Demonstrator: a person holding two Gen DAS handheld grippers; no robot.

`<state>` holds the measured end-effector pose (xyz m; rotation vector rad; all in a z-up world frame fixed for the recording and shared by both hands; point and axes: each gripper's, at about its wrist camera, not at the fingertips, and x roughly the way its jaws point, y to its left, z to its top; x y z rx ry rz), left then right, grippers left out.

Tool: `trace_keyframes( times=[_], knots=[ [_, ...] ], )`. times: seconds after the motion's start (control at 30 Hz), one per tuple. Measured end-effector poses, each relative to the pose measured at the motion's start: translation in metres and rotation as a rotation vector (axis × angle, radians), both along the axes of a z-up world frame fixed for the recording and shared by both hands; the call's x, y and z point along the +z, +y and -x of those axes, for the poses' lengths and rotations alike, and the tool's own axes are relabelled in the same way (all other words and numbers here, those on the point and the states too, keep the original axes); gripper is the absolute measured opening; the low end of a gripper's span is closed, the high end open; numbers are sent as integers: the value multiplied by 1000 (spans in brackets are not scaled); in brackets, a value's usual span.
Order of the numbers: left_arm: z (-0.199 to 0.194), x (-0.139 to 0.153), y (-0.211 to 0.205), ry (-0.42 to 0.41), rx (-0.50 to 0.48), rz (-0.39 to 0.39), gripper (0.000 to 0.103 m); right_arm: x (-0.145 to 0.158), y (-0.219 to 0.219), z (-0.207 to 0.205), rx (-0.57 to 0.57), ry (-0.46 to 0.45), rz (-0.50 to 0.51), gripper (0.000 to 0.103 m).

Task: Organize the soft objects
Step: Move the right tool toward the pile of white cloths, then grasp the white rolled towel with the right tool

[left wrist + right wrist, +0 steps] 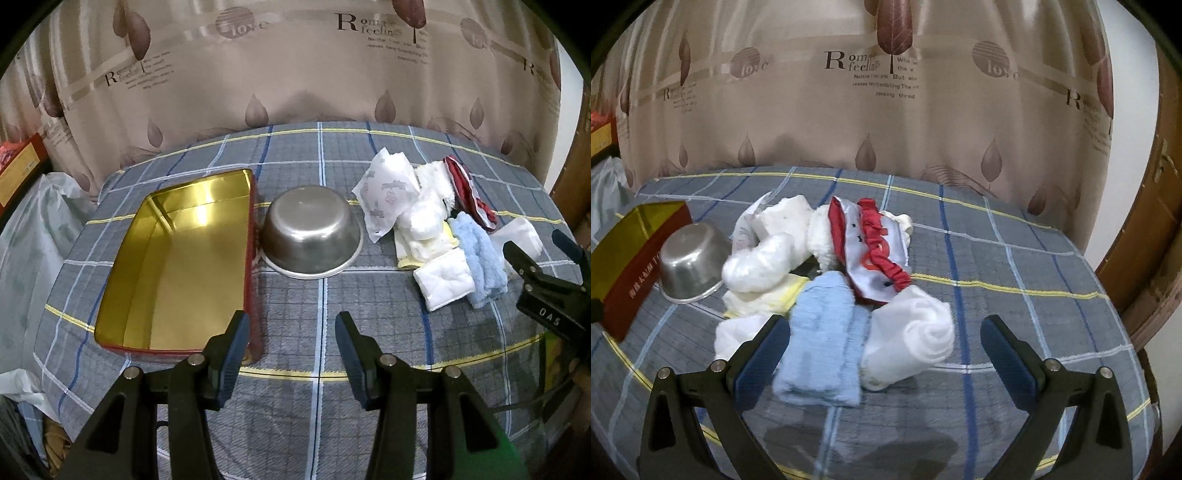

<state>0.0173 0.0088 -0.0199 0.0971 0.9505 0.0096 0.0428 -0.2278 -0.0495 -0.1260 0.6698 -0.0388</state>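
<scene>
- Left gripper (291, 334) hangs over the plaid cloth (325, 398), jaws apart with nothing between them, near the front corner of the gold-lined tin (177, 266)
- Right gripper (886, 338) stands wide, empty, its fingers either side of the near end of the pile
- Blue towel (820, 343) lies nearest, just inside the left finger; a rolled white cloth (916, 339) touches its right side
- Red-and-white garment (875, 247) sits on top, farther back
- Steel bowl (312, 232) rests upside down between tin and pile, touching the tin's wall
</scene>
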Motion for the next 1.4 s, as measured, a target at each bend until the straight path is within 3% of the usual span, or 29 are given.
trace_keyframes(
  times=[1.23, 1.4],
  knots=[
    [-31, -23, -44, 33, -100, -14, 49, -12, -23, -24, 22, 88, -70, 101],
    [-34, -25, -44, 35, -103, -9, 49, -16, -25, -31, 28, 109, -77, 84]
  ],
)
